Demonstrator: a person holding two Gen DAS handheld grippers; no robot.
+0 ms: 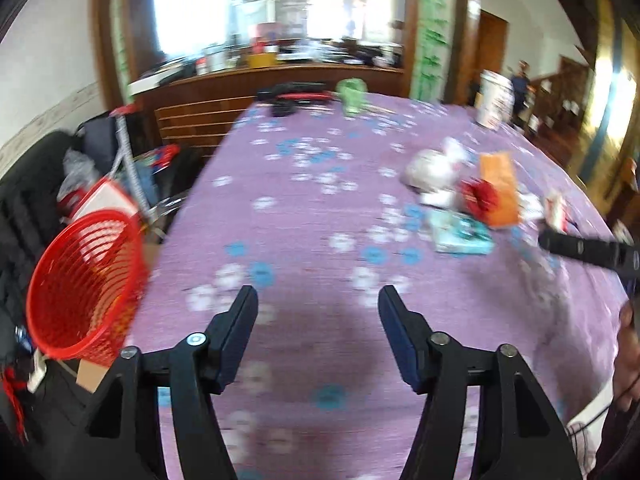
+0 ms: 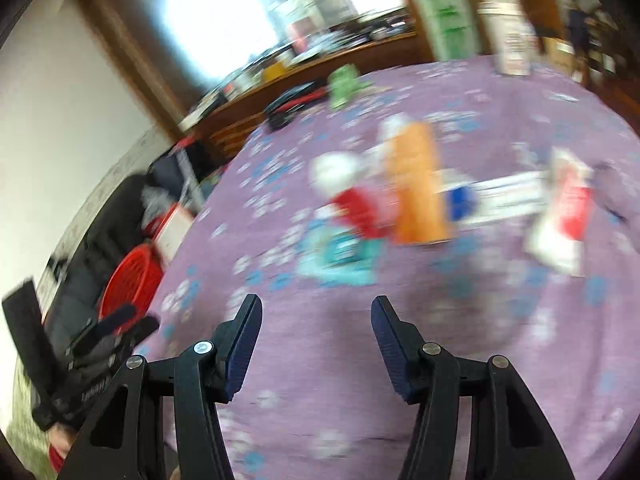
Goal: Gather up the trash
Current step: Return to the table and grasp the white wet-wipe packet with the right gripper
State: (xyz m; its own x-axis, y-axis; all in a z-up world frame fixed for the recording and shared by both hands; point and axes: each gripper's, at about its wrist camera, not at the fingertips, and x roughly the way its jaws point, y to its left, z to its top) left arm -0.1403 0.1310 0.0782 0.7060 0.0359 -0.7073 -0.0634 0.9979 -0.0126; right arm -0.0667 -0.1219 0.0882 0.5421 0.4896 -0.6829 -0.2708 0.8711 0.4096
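Observation:
Trash lies in a heap on the purple flowered tablecloth (image 1: 304,216): an orange packet (image 1: 498,188), a red wrapper (image 1: 478,196), crumpled white paper (image 1: 432,168) and a teal packet (image 1: 460,236). The right wrist view shows the same heap, blurred: the orange packet (image 2: 418,188), red wrapper (image 2: 360,210), teal packet (image 2: 340,256) and a white and red packet (image 2: 564,212). A red mesh basket (image 1: 86,284) stands off the table's left edge. My left gripper (image 1: 318,296) is open and empty above the cloth. My right gripper (image 2: 316,308) is open and empty, short of the heap.
A green cup (image 1: 352,96) and a black and red case (image 1: 296,94) sit at the table's far end, a white container (image 1: 494,100) at far right. Clutter and a dark sofa (image 1: 24,208) stand left of the table. The right gripper's tip (image 1: 580,248) shows at right.

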